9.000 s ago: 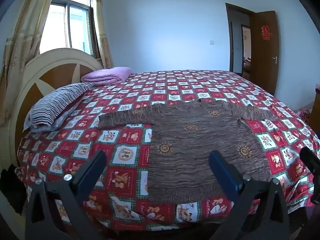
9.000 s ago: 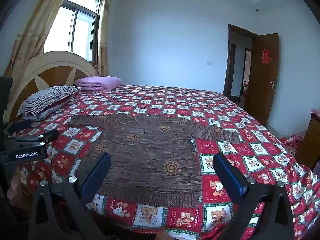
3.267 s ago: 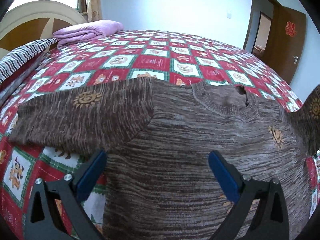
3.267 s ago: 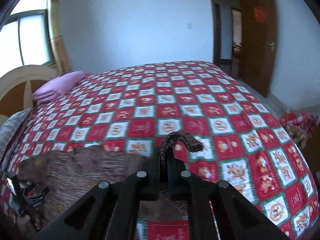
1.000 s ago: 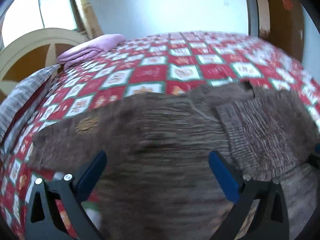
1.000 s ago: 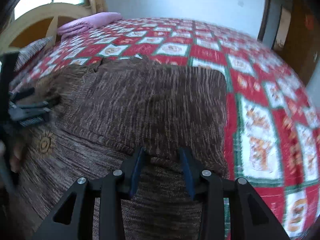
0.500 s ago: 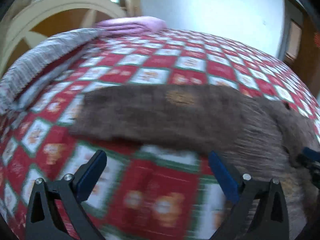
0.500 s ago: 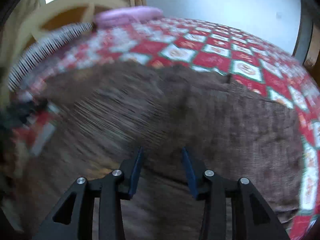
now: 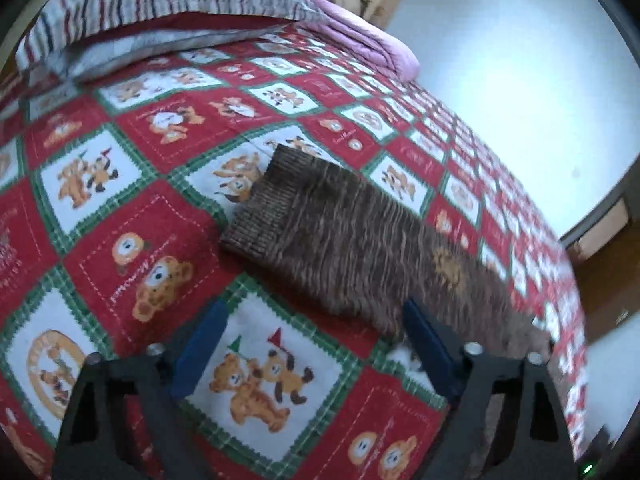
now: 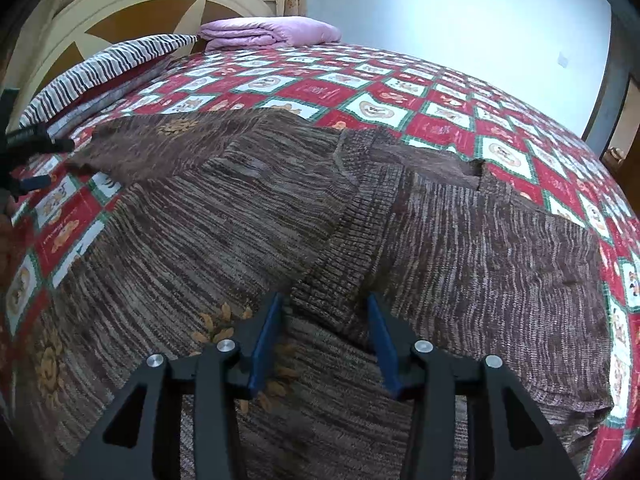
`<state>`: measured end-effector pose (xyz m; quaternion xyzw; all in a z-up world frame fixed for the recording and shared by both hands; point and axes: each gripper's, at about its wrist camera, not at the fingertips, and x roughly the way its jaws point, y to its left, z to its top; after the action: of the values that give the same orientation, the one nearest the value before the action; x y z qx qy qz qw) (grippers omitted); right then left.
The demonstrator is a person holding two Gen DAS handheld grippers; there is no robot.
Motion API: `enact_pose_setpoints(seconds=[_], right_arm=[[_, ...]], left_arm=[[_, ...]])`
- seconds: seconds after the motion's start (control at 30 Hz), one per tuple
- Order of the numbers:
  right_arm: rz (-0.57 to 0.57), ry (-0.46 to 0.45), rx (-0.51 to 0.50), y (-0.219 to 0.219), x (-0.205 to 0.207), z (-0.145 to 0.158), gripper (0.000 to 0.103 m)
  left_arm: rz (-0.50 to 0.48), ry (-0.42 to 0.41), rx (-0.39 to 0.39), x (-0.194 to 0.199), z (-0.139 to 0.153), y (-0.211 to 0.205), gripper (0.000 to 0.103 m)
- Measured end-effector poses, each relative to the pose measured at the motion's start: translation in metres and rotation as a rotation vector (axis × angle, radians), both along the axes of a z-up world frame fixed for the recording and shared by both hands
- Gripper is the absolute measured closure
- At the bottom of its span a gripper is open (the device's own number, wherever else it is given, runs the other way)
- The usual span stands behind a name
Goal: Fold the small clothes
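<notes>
While left hand-held gripper point(image 9: 312, 344) narrows empty, right point(image 10: 326, 344) widens astride sweater point(image 10: 224, 216) cuff.

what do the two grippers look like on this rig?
Same build on both: left gripper and right gripper have matte black skeletal linkage arms with triangular cut-outs, silver pivot pins, and flat blue fingers. No cables, markings or sleeves are visible.

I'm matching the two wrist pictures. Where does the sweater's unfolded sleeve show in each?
Left wrist: unfolded sleeve centre, cuff pointing upper left.
Right wrist: same sleeve at left, upper middle, lying flat.
Shared landmark: folded pink blanket by the headboard.
</notes>
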<state>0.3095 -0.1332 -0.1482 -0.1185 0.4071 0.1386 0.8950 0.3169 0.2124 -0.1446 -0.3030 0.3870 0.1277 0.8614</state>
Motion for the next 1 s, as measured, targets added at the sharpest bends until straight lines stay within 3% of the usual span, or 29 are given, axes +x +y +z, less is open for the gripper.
enact_pose_setpoints(seconds=[0.2, 0.4, 0.47, 0.57, 0.63, 0.73, 0.9, 1.0], right_arm=[[-0.018, -0.014, -0.017, -0.004, -0.003, 0.000, 0.049], [-0.029, -0.025, -0.031, -0.003, -0.003, 0.000, 0.046], [-0.032, -0.029, -0.039, -0.002, -0.004, -0.001, 0.045], [-0.035, -0.032, -0.045, -0.002, -0.004, -0.001, 0.044], [-0.038, -0.033, -0.045, -0.003, -0.004, -0.001, 0.043], [-0.037, -0.028, -0.027, -0.006, -0.005, 0.001, 0.042], [-0.078, -0.031, 0.105, -0.032, -0.013, 0.019, 0.042], [-0.103, -0.067, 0.127, -0.051, -0.021, 0.032, 0.042]], left_arm=[[0.001, -0.018, -0.108, 0.016, -0.014, 0.008, 0.027], [0.019, -0.059, -0.073, 0.025, -0.015, 0.012, 0.028], [0.027, -0.060, -0.046, 0.029, -0.017, 0.014, 0.034], [0.048, -0.050, -0.009, 0.035, -0.019, 0.018, 0.058], [0.052, -0.041, -0.033, 0.039, -0.021, 0.024, 0.098], [0.038, -0.032, -0.074, 0.042, -0.022, 0.033, 0.097], [0.015, -0.074, -0.029, 0.038, 0.003, 0.031, 0.097], [0.012, -0.096, -0.019, 0.040, 0.018, 0.026, 0.097]])
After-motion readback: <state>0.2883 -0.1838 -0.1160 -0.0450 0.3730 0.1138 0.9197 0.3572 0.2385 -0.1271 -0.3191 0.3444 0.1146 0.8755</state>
